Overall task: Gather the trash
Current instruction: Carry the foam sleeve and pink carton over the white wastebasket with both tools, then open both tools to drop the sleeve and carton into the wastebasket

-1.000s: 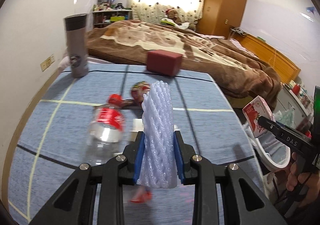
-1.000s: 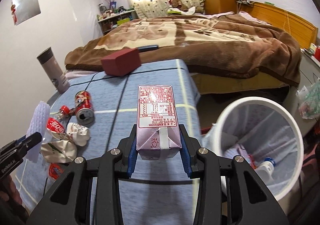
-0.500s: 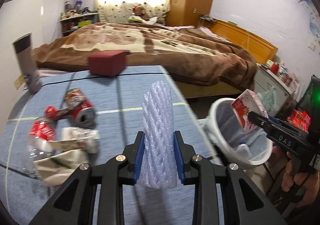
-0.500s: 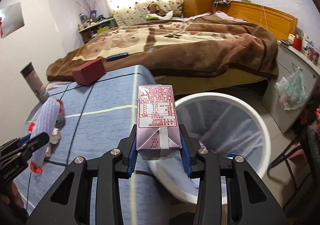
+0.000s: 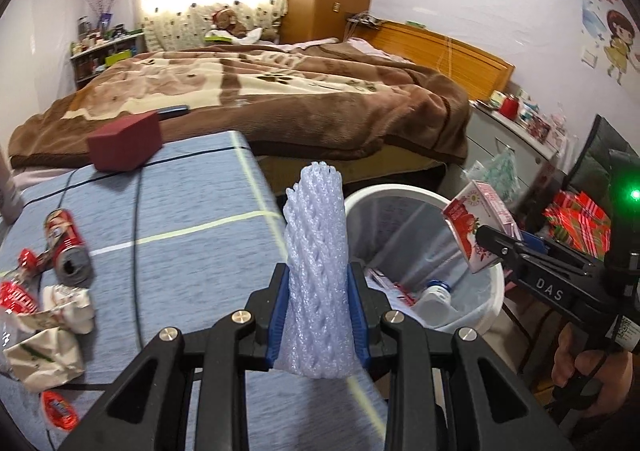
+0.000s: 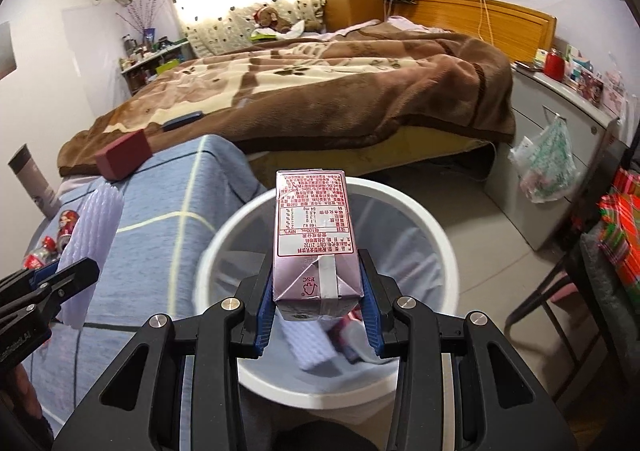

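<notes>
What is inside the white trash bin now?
The white trash bin holds a white bottle with a blue cap, red-and-white packaging and a pale foam piece. The milk carton covers part of the bottom.

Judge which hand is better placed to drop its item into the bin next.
Right. Its gripper holds the milk carton directly over the white bin, whereas the left gripper with the foam net is above the table edge beside it.

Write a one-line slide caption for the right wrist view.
Right gripper holds a pink drink carton above the white trash bin.
</notes>
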Demonstrator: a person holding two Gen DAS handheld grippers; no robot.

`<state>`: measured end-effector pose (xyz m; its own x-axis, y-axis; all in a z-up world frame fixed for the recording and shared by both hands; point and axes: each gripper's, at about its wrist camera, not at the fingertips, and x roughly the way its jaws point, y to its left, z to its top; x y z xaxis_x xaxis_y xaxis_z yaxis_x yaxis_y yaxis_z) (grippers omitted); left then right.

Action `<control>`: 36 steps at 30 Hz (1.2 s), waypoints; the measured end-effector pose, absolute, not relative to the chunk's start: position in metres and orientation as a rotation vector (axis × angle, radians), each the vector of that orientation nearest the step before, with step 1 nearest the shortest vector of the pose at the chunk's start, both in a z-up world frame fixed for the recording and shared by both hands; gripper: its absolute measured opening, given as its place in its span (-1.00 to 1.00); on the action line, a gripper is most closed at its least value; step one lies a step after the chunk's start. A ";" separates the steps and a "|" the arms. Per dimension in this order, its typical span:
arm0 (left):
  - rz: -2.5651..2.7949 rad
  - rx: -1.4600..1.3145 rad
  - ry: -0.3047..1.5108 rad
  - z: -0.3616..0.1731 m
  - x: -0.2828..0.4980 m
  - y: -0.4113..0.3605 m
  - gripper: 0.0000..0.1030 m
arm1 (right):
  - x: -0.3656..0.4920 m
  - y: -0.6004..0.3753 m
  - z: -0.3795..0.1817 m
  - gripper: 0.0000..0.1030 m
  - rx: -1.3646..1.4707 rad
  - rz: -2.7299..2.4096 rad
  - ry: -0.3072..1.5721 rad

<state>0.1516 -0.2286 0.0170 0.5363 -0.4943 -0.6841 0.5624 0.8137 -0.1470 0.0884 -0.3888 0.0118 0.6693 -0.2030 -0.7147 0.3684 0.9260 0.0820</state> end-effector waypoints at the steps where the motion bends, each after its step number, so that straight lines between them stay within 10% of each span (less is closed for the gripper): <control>1: -0.639 0.099 0.789 0.016 0.151 -0.235 -0.42 | 0.087 -0.392 0.010 -0.26 0.231 -0.328 0.779; 21: -0.712 0.173 0.846 -0.008 0.146 -0.305 -0.38 | 0.082 -0.430 -0.022 -0.26 0.244 -0.362 0.890; 26: -0.703 0.165 0.848 -0.008 0.147 -0.302 0.18 | 0.084 -0.430 -0.024 0.05 0.230 -0.370 0.897; 36: -0.684 0.128 0.835 -0.003 0.147 -0.283 0.18 | 0.081 -0.424 -0.020 0.09 0.257 -0.378 0.863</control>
<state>0.1470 -0.2835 -0.0031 0.4725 -0.5083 -0.7200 0.6054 0.7809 -0.1540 0.0810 -0.4240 -0.0196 0.5904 -0.2188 -0.7769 0.4234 0.9034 0.0674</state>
